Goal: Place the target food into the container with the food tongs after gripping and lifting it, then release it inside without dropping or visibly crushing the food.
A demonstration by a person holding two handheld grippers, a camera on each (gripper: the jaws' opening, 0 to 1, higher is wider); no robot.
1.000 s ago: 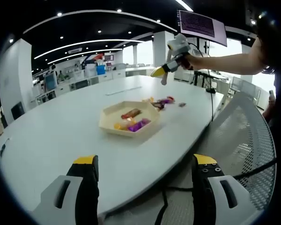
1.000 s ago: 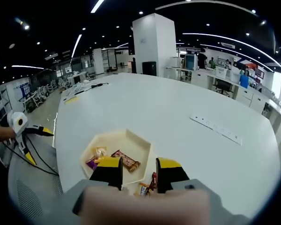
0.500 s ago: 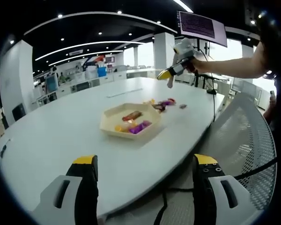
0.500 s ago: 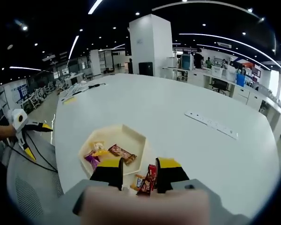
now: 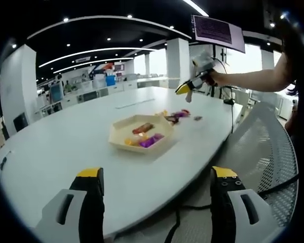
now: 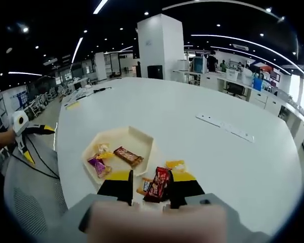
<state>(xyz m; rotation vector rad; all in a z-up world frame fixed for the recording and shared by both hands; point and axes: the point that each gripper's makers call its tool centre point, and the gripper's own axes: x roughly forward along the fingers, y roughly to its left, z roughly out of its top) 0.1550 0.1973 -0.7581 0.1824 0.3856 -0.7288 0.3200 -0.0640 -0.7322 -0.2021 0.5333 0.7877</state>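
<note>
The right hand-held gripper has drawn back from the hexagonal tray over the last second, and its yellow-tipped jaws now frame the loose snacks lying on the worktop beside the tray. A red snack packet sits in the narrow gap between the jaws; the jaws look close-set, but whether they touch or grip the packet cannot be told from this angle. Just beside it lie an orange wrapped sweet and a yellow packet. The cream hexagonal tray, the likely container, has slid up and to the left in this view as the camera moved; it holds a brown chocolate bar, a purple packet and a yellow sweet.

The left hand-held gripper hangs wide open near the worktop edge, well apart from the tray, holding nothing. In its view the right hand-held gripper is raised above the loose snacks, and has drifted further right than a second ago.

The shift suggests the person is lining up on the red packet as the target; the grip and lift appear not yet done, and the tray lies a short carry away.
</note>
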